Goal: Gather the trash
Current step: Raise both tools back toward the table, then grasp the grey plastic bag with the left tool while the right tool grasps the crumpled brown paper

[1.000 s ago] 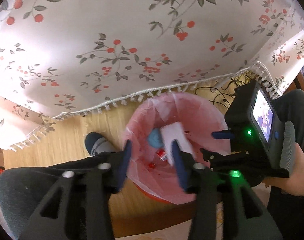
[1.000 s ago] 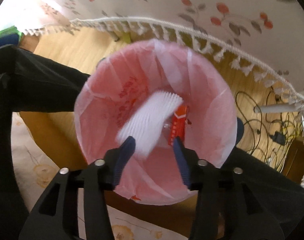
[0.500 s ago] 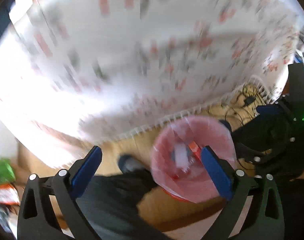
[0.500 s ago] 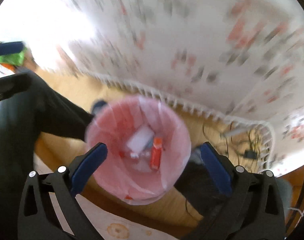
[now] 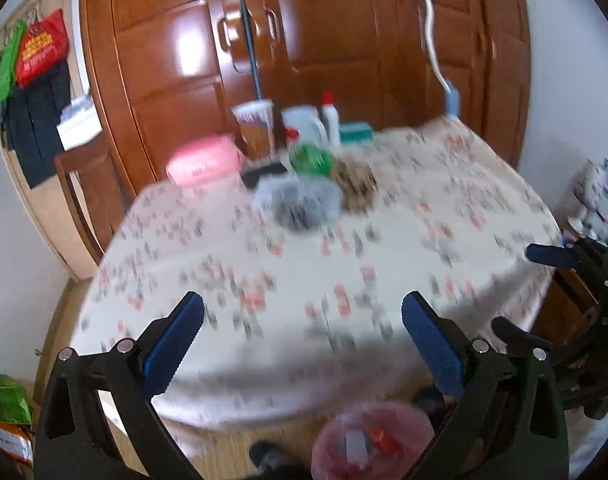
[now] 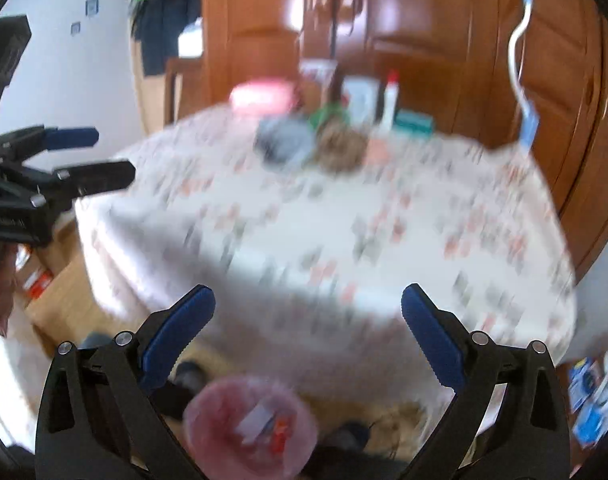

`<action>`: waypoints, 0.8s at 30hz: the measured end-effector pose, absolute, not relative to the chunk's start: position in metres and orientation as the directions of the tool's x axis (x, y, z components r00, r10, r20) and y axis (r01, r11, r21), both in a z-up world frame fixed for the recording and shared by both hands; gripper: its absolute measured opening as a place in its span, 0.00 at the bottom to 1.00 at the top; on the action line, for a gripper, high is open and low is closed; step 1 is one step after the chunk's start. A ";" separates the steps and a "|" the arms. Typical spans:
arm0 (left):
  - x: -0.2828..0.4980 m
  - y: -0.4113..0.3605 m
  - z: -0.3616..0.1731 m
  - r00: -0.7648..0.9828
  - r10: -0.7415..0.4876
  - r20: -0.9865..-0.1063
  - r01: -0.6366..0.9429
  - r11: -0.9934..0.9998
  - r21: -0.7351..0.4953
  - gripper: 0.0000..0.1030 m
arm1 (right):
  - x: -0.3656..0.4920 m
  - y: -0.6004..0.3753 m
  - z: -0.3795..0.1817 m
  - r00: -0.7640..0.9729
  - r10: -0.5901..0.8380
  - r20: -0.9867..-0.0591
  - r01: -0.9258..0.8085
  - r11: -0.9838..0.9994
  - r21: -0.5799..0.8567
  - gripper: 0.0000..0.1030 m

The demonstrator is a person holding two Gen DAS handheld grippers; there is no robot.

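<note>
Down near the worktop [image 5: 383,240] edge, bin [image 5: 373,440] already holding scraps; left claw [image 5: 304,344] and right claw [image 6: 307,336] wide, empty; far clutter [image 5: 327,184] possibly left.

A pink-lined trash bin [image 5: 373,442] on the floor holds white and red scraps.

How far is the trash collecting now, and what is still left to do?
Done: a white piece and a red wrapper lie in the pink-lined bin on the floor. In hand: nothing; the left claw and right claw are both open and empty, facing the table. Left: probably the blurred grey, brown and green clumps at the table's far side.
</note>
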State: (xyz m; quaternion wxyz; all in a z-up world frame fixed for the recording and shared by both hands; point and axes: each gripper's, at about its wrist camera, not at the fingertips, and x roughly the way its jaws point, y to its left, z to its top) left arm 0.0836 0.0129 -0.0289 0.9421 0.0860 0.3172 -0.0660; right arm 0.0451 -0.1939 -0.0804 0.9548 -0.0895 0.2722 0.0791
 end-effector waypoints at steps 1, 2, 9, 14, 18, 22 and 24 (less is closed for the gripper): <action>0.089 0.010 -0.026 0.793 -0.060 -0.606 0.167 0.978 0.122 0.95 | 0.052 -0.196 -0.073 0.853 0.093 -0.514 -0.186 0.974 -0.132 0.94; 0.099 0.007 -0.024 0.795 -0.064 -0.604 0.167 0.979 0.117 0.95 | 0.060 -0.199 -0.064 0.865 0.088 -0.494 -0.177 0.975 -0.136 0.94; 0.148 0.004 -0.019 0.801 -0.094 -0.591 0.172 0.982 0.078 0.95 | 0.106 -0.209 -0.038 0.898 0.048 -0.437 -0.122 0.982 -0.143 0.94; 0.188 0.001 -0.035 0.801 -0.092 -0.592 0.156 0.986 0.057 0.95 | 0.130 -0.215 -0.039 0.893 0.047 -0.449 -0.120 0.984 -0.135 0.94; 0.216 -0.006 -0.050 0.775 -0.083 -0.626 0.163 0.984 0.070 0.95 | 0.142 -0.222 -0.044 0.887 0.066 -0.458 -0.120 0.989 -0.090 0.94; 0.237 -0.013 -0.065 0.753 -0.079 -0.654 0.176 0.981 0.085 0.95 | 0.155 -0.229 -0.052 0.877 0.070 -0.476 -0.115 0.991 -0.065 0.94; 0.244 -0.015 -0.070 0.750 -0.082 -0.656 0.183 0.979 0.086 0.95 | 0.160 -0.233 -0.055 0.867 0.079 -0.492 -0.115 0.992 -0.043 0.94</action>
